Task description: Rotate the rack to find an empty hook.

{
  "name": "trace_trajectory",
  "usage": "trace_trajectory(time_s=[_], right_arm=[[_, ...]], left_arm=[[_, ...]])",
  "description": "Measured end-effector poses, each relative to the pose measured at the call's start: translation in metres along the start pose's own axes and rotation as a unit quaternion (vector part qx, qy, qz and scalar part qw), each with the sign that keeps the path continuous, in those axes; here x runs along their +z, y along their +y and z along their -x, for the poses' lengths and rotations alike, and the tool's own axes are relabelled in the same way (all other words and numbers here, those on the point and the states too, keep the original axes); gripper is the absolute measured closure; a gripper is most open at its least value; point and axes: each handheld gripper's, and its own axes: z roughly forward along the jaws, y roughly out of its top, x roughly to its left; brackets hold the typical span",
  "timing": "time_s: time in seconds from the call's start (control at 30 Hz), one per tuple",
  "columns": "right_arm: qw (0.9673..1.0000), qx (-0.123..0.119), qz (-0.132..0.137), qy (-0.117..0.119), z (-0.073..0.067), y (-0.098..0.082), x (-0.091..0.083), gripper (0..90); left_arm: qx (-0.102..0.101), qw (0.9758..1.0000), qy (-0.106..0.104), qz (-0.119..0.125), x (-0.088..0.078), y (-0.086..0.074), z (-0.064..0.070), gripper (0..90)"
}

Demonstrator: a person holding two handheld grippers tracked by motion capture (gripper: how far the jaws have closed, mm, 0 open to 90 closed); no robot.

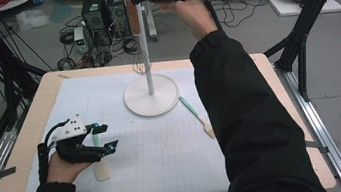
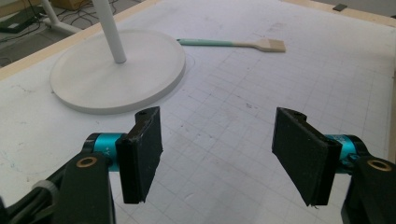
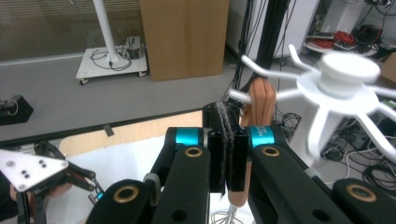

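My right gripper (image 3: 228,161) pinches the whisk (image 3: 258,100) by its stiff wooden handle at twelve o'clock — light, wires springy; left gripper (image 2: 217,154) gapes empty.

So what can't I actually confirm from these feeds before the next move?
- Right gripper, right gripper view: shut jaws hide where the whisk's wooden handle is pinched.
- Hook arm: blurred, so hung or not is unclear.
- High view: whisk wires too small.
- Spatula: the left gripper covers its handle.
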Motion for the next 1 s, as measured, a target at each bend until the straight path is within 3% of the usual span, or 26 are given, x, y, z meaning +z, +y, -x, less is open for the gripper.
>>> trace_trajectory(time_s=[0.57, 1.0], right_arm=[[0.9990, 0.016, 0.010, -0.040, 0.016, -0.014, -0.037, 89.8], [0.9987, 0.020, 0.016, -0.045, 0.023, -0.009, -0.031, 89.8]], left_arm=[[0.001, 1.0000, -0.002, 0.000, 0.001, 0.001, 0.001, 33.4], [-0.001, 1.0000, -0.001, 0.000, -0.001, -0.001, -0.002, 33.3]])
